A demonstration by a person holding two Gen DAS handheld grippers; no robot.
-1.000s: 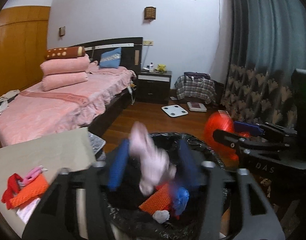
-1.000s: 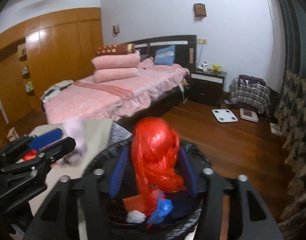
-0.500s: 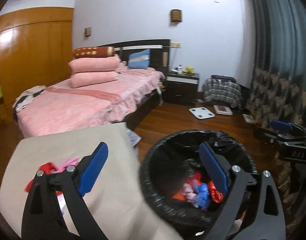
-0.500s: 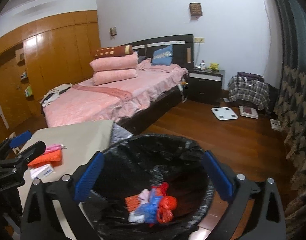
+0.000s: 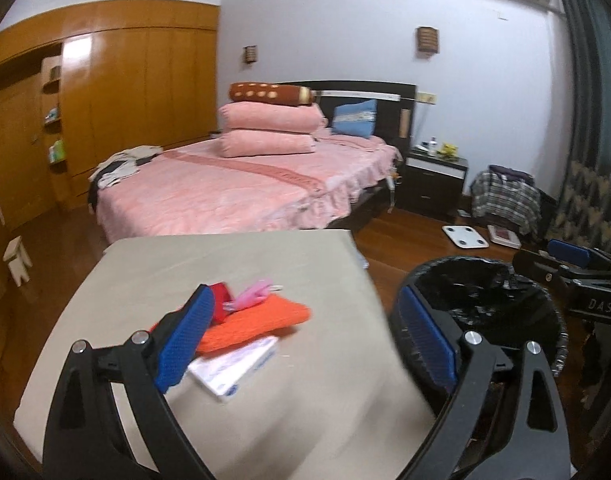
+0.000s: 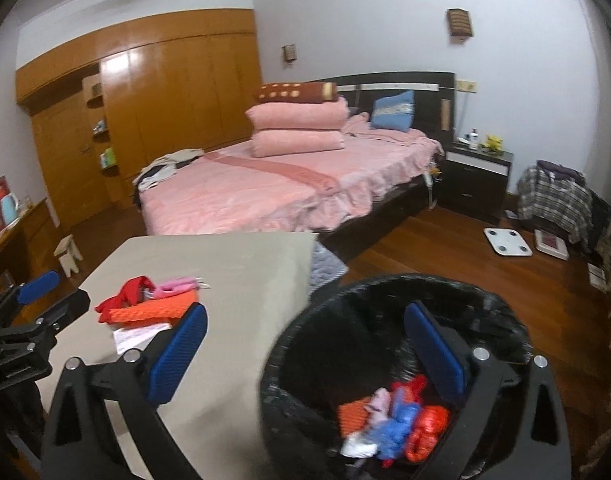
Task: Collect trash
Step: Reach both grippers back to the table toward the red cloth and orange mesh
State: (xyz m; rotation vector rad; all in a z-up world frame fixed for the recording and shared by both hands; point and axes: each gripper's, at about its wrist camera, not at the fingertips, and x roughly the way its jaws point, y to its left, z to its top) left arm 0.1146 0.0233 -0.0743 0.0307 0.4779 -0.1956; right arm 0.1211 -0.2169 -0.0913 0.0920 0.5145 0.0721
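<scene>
Left tongs [image 5: 305, 340] were released, empty, over the tabletop [image 5: 265, 264] edge. Right tongs [image 6: 305, 352] were released, empty, partly over the bin [image 6: 497, 304]. Trash pile [image 5: 253, 316] (orange net, red and pink scraps, white card) lay on the tabletop; more trash [image 6: 393, 420] sat in the bin's bottom.

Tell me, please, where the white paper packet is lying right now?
The white paper packet lies on the beige table, tucked under the near edge of the orange mesh piece, left of the black bin in the left wrist view.
</scene>
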